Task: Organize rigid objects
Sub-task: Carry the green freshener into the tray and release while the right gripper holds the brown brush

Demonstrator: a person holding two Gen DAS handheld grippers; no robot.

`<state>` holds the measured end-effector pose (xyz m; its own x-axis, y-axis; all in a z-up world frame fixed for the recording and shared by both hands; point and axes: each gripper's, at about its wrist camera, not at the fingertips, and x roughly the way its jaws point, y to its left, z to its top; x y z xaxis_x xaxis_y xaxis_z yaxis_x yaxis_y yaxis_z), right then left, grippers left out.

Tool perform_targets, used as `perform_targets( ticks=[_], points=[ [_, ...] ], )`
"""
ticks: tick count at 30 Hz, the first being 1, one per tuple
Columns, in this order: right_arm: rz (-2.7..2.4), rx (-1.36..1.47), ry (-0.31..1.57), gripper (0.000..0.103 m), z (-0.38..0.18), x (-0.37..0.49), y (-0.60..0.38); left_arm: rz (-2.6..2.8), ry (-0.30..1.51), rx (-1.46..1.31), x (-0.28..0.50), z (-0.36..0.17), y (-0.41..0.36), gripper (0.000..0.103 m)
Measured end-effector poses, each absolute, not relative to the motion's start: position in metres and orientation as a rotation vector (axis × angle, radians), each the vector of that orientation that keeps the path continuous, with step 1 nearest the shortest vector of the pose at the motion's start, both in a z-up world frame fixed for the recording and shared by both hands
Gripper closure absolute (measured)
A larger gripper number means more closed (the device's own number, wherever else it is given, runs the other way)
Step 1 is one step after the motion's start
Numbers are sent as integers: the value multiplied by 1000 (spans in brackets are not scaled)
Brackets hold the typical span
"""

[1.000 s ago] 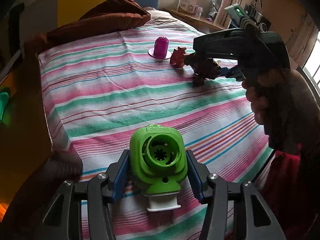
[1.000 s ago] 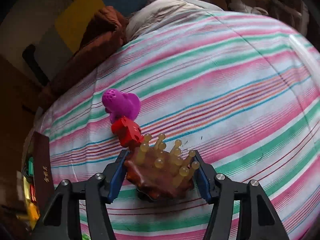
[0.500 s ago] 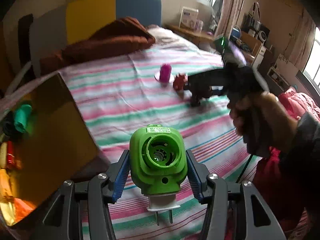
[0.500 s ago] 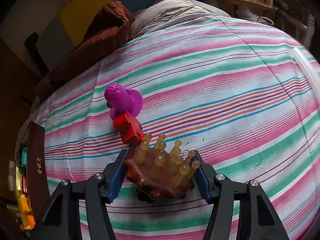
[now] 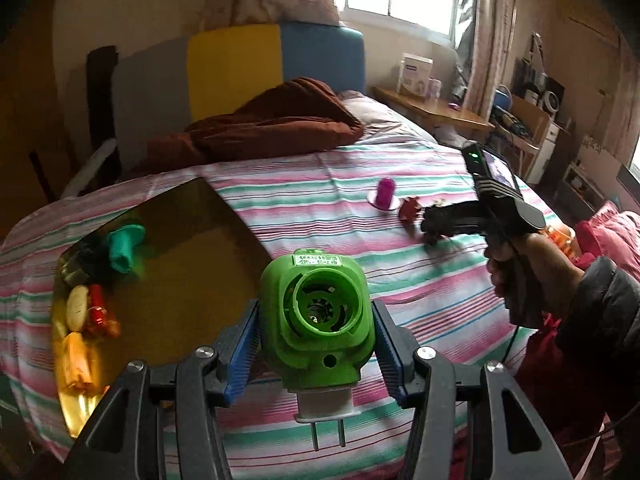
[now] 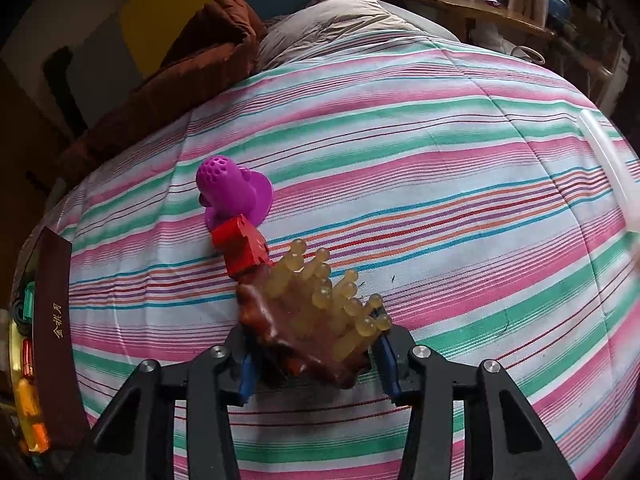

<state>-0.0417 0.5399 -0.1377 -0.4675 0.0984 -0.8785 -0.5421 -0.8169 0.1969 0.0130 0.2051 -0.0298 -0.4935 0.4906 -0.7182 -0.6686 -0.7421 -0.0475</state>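
We hold a bright green plastic plug-in device with a round opening and two metal prongs [image 5: 318, 322] clenched between the blue pads of our left gripper [image 5: 316, 344], lifted above the near edge of the striped pink, green and white bedspread [image 5: 320, 200]. Just left of it sits an amber translucent box [image 5: 168, 264] at the bed's left edge, with small coloured items inside. Our right gripper [image 6: 314, 354] grasps a brown spiky rubber massage brush with yellowish knobbed bristles [image 6: 320, 312] resting on the bedspread. A red plastic block piece [image 6: 242, 246] touches its far side, beside a purple perforated dome-shaped piece [image 6: 232, 192].
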Motion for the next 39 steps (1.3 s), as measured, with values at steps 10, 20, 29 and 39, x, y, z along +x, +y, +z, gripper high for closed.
perform_targets(
  ticks=[10, 20, 29, 39],
  points=[
    [2314, -1322, 686, 34, -134, -36, 540, 2285, 245, -1044, -4, -38, 167, 49],
    [2311, -1307, 498, 48, -131, -39, 531, 2404, -101, -1249, -67, -54, 48, 49],
    [2311, -1320, 489, 48, -132, -42, 533, 2369, -288, -1324, -99, -61, 9, 49],
    [2313, -1322, 475, 48, -130, -39, 530, 2381, -124, -1479, -131, -109, 35, 49]
  ],
)
